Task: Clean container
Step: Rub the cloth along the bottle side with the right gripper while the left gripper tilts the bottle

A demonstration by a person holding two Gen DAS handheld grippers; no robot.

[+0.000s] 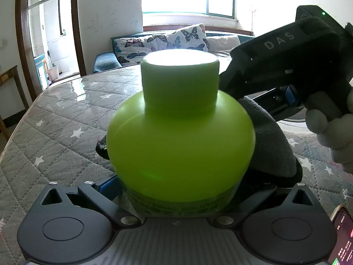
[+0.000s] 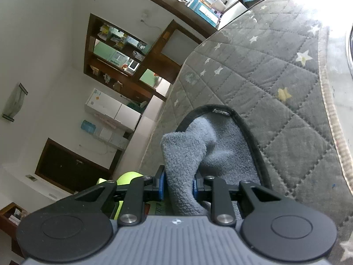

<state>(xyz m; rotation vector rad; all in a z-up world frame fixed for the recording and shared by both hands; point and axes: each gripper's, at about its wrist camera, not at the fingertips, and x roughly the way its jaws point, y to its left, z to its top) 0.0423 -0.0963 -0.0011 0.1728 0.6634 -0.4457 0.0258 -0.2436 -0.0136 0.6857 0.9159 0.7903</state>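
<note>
A lime-green plastic bottle (image 1: 179,145) with a ribbed green cap (image 1: 180,84) fills the left wrist view, and my left gripper (image 1: 176,190) is shut on its lower body. A grey terry cloth (image 1: 271,137) lies against the bottle's right side. The right gripper's black body (image 1: 286,66) reaches in from the upper right, held by a gloved hand (image 1: 331,130). In the right wrist view my right gripper (image 2: 178,187) is shut on the grey cloth (image 2: 187,154), which has a black hem. A sliver of the green bottle (image 2: 128,177) shows at lower left.
Beneath everything lies a grey quilted cover with white stars (image 1: 66,119) (image 2: 275,88). A sofa with butterfly cushions (image 1: 167,42) and a bright window stand behind. A phone (image 1: 342,236) sits at the lower right. Wooden shelves (image 2: 123,61) line the wall.
</note>
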